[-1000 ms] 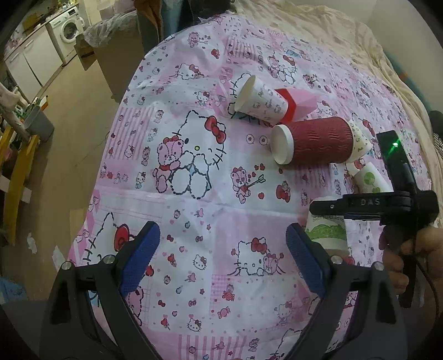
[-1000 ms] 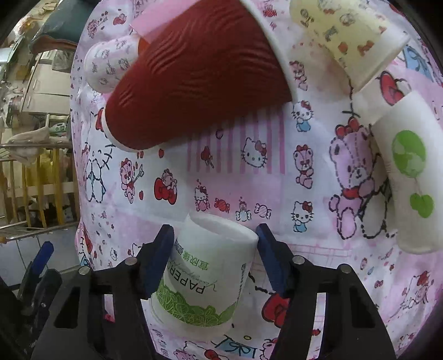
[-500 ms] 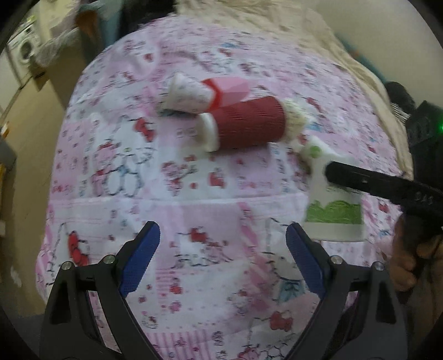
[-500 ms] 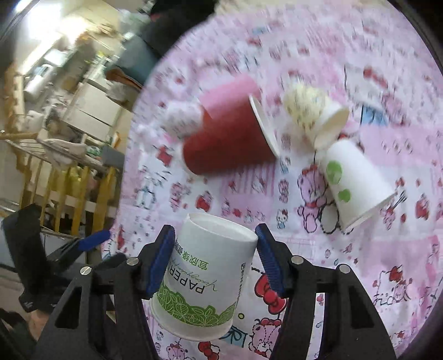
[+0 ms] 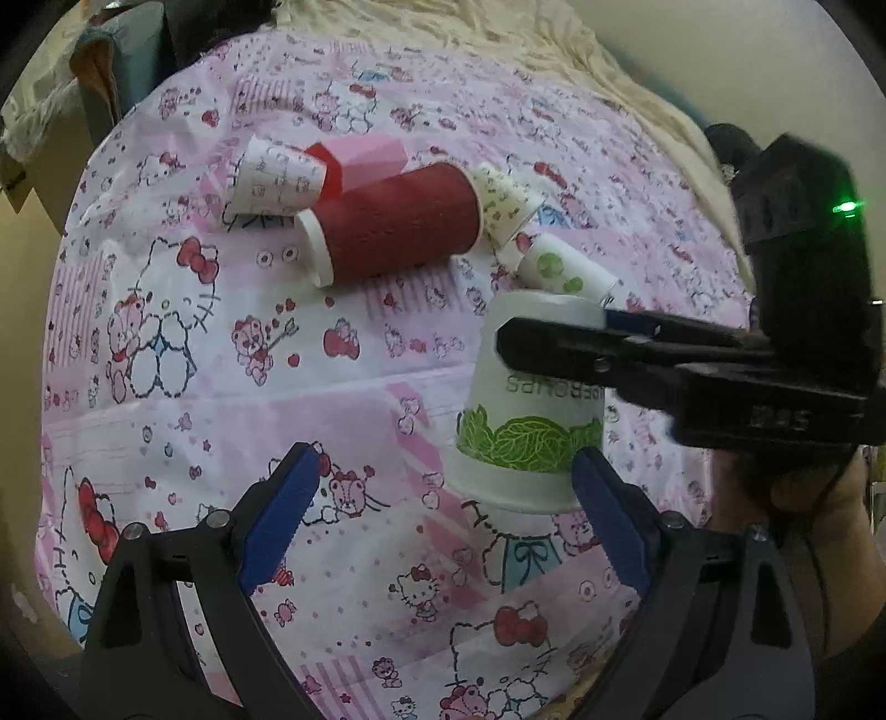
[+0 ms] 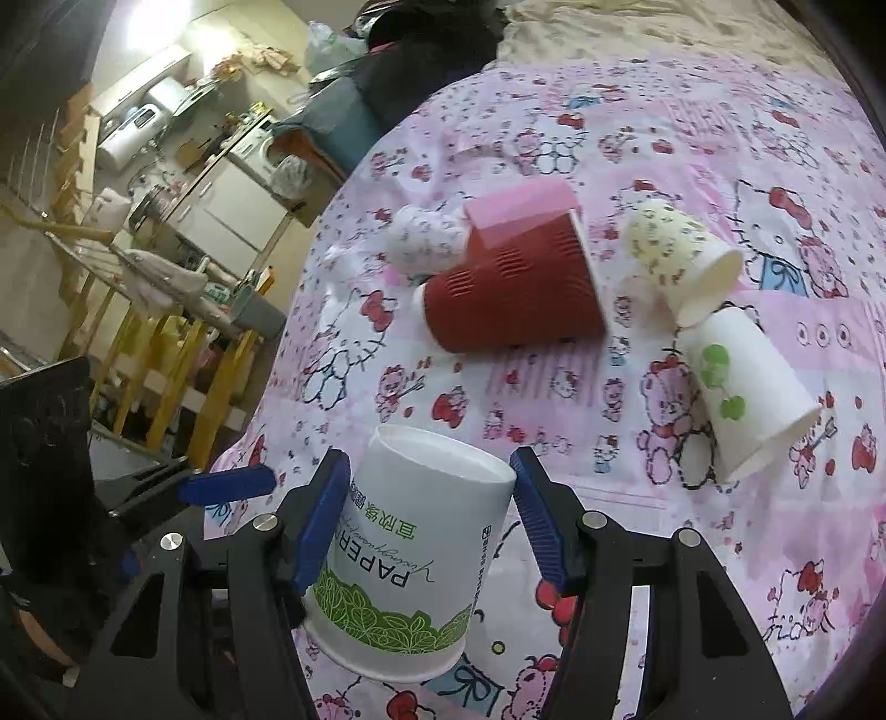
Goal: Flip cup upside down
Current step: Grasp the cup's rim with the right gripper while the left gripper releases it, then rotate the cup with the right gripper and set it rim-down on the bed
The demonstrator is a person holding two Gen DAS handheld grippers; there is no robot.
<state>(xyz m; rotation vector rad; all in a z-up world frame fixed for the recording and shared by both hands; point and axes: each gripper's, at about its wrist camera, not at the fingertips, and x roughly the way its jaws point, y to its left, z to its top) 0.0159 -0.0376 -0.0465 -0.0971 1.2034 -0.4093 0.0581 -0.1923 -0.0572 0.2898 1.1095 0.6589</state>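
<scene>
Pink Hello Kitty sheet covers the whole surface, with a rumpled cream blanket bunched at the far end against a plain beige wall. Off to the side there's a messy kitchen corner: white cabinets, a front-loading washing machine, and yellow wooden furniture legs, all lit by a bright ceiling light.

A home — cartoon bedsheet, washing machine, kitchen cabinets behind.
</scene>
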